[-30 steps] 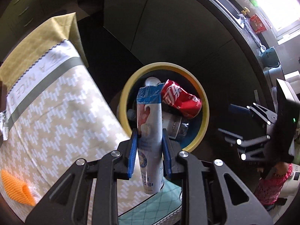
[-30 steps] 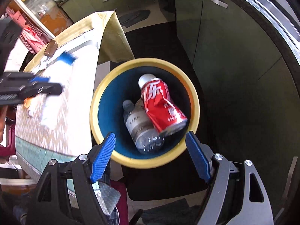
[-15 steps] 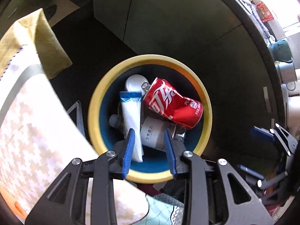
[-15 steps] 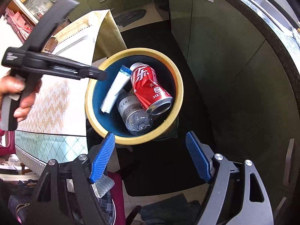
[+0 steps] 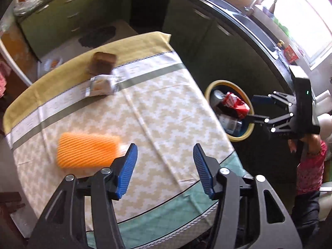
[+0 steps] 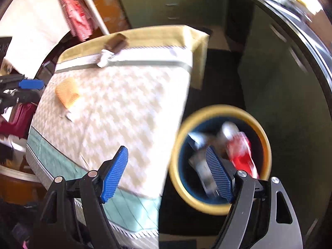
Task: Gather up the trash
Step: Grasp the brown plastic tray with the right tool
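Note:
A yellow-rimmed bin [image 5: 252, 131] [image 6: 178, 143] stands on the floor beside the table, holding a red can [image 5: 235, 103] [image 6: 241, 152], a clear bottle [image 5: 230, 122] and a white wrapper [image 6: 196, 138]. On the tablecloth lie an orange ribbed piece [image 5: 87, 152] [image 6: 67, 92], a silver wrapper [image 5: 101, 85] [image 6: 105, 58] and a brown packet [image 5: 103, 62] [image 6: 115, 41]. My left gripper [image 5: 165, 170] is open and empty above the table's near part. My right gripper [image 6: 166, 173] [image 5: 259, 109] is open and empty, over the table edge and bin.
The table [image 5: 166, 108] has a cream zigzag cloth with yellow and teal borders. Dark green cabinets [image 5: 207, 31] and a counter with a sink run along the right. The dark floor lies between table and cabinets.
The left gripper dropped the white wrapper into the bin, opened wide, and swung back over the table. The right gripper swung left toward the table edge.

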`<state>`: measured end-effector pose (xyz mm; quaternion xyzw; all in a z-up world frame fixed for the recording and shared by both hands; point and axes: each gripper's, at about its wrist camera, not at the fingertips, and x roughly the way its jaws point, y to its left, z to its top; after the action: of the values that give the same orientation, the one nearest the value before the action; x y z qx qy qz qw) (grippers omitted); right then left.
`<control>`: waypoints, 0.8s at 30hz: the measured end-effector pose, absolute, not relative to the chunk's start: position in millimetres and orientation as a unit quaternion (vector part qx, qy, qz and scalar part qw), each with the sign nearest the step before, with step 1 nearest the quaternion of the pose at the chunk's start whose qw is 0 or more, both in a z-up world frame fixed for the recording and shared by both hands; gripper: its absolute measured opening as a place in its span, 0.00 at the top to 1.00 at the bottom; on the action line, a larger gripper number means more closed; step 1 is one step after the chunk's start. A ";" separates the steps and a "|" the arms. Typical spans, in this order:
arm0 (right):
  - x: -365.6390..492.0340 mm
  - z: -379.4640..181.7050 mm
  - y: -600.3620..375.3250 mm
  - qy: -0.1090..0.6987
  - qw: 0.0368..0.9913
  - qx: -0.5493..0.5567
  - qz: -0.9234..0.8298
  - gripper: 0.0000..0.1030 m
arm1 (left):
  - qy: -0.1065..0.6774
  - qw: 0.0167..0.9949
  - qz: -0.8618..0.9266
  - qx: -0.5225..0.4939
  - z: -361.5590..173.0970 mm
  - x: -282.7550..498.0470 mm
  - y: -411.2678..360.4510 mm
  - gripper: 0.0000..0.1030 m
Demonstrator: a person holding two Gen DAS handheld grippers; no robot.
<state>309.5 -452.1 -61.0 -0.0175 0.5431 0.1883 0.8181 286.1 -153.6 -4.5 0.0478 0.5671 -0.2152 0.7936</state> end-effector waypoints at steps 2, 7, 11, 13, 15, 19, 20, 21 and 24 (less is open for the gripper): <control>332.8 -51.3 -410.5 0.530 0.820 -0.034 0.211 0.37 | 0.563 0.803 -0.192 0.040 -7.0 275.9 -114.7 0.48; 399.4 -36.8 -300.8 0.514 0.816 -0.081 0.252 0.47 | 0.563 0.808 -0.173 -0.003 -21.7 251.5 -40.1 0.48; 465.1 -40.9 -237.1 0.511 0.823 -0.105 0.224 0.47 | 0.570 0.804 -0.167 -0.027 -35.9 235.6 -1.7 0.46; 498.7 -47.8 -220.0 0.516 0.827 -0.115 0.192 0.47 | 0.574 0.802 -0.165 -0.032 -41.9 227.2 12.6 0.46; 527.7 -59.5 -211.0 0.529 0.823 -0.126 0.164 0.47 | 0.576 0.800 -0.163 -0.033 -47.1 222.0 22.0 0.46; 562.9 -88.3 -207.7 0.565 0.803 -0.136 0.133 0.57 | 0.581 0.795 -0.170 -0.036 -55.0 214.6 34.8 0.46; 566.9 -94.3 -209.0 0.571 0.799 -0.134 0.130 0.59 | 0.581 0.794 -0.172 -0.035 -56.0 213.6 36.6 0.46; 571.2 -100.3 -209.0 0.578 0.795 -0.135 0.128 0.61 | 0.581 0.794 -0.173 -0.034 -56.5 213.2 37.8 0.46; 579.9 -111.3 -210.5 0.590 0.787 -0.124 0.132 0.63 | 0.579 0.795 -0.178 -0.034 -57.5 213.1 40.0 0.46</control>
<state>579.9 -210.5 -111.3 -0.1237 0.5899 0.1316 0.7870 213.1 40.0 -57.5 -0.0340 0.5793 -0.1775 0.7949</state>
